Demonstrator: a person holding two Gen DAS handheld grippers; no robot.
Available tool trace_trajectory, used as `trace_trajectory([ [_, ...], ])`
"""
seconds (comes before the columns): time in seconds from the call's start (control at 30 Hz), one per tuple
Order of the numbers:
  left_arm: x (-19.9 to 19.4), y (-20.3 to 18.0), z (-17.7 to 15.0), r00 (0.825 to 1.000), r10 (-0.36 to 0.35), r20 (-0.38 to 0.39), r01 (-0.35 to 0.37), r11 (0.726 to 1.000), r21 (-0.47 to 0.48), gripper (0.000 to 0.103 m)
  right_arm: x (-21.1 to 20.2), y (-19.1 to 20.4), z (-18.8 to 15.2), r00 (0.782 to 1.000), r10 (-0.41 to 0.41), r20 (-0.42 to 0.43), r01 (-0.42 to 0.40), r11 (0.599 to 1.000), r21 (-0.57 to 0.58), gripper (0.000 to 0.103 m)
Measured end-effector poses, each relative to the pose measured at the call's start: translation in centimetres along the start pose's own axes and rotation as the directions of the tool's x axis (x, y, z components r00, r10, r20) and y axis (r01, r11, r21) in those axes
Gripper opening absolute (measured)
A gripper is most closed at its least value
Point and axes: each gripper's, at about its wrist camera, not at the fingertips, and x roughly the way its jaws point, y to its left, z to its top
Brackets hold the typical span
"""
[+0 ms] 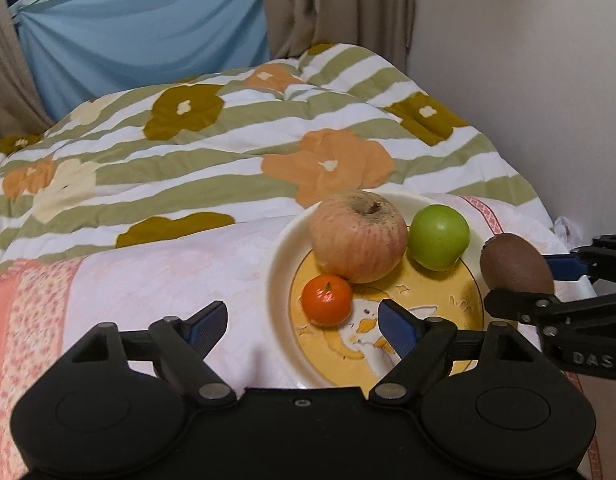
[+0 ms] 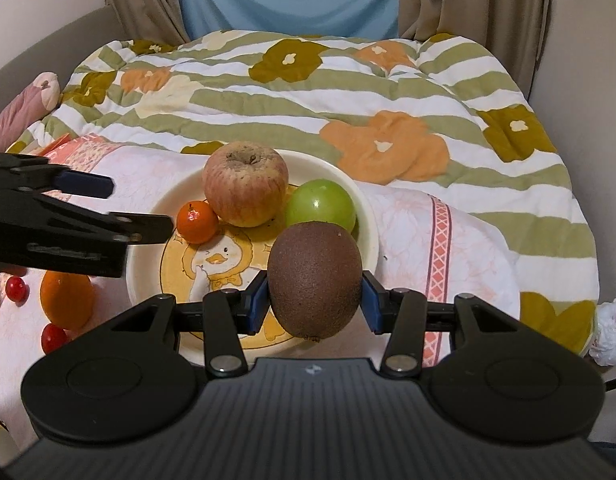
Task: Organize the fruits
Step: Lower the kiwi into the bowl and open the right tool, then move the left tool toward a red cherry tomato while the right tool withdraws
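Nearest the right wrist camera, the right gripper [image 2: 315, 296] is clenched on a brown kiwi [image 2: 315, 280], its blue pads pressing the fruit from both sides and holding it in the air above the near rim of the plate [image 2: 144, 248]; in the left wrist view the same kiwi [image 1: 516, 264] shows at the plate's right edge, held in the other tool's fingers. The left gripper [image 1: 304, 326] stands released, its jaws spread wide with nothing between them, hanging over the near left part of the plate [image 1: 280, 256], just in front of the small mandarin [image 1: 327, 300]. On the pale sheet to the left of the plate lie an orange [image 2: 67, 300] and two small red fruits [image 2: 53, 338], one near the orange's base and one farther left, partly behind the left tool's arm. The cream plate with its yellow duck drawing holds three fruits: the mandarin at the near left, touching a large reddish apple [image 1: 358, 236] behind it, and a green apple [image 1: 439, 237] just beside the big apple on the right. Beyond the plate spreads a quilt [image 1: 228, 136] striped green and white with orange and olive flowers, and behind that hang a blue cloth [image 1: 148, 28] and beige curtains [image 1: 332, 0].
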Motion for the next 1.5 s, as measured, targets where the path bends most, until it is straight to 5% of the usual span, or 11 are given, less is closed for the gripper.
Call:
trace_trajectory([
  [0.6,-2.5,1.6,-2.5,0.998,0.057,-0.027,-0.059,0.995,-0.083,0.086,3.8,3.0,-0.4,0.999,0.003,-0.039,-0.010,0.984,-0.179,0.064],
  [0.67,-2.7,1.7,-2.6,0.998,0.059,-0.028,-0.062,0.994,-0.087,0.086,3.3,3.2,-0.5,1.000,-0.007,-0.012,0.005,0.981,-0.196,0.077],
  [0.7,-2.8,1.7,-2.7,0.998,0.059,-0.027,-0.061,0.994,-0.089,0.086,3.0,3.3,-0.5,1.000,-0.020,0.002,0.020,0.979,-0.203,0.097],
  [0.73,-2.9,1.7,-2.7,0.998,0.058,-0.027,-0.061,0.994,-0.093,0.086,2.6,3.4,-0.5,0.999,-0.037,0.019,0.040,0.978,-0.206,0.103],
  [1.5,-9.7,2.5,-4.1,0.994,0.069,0.079,-0.063,0.995,-0.081,0.086,-4.8,3.7,-0.8,0.987,-0.107,0.124,0.116,0.991,-0.072,0.103],
])
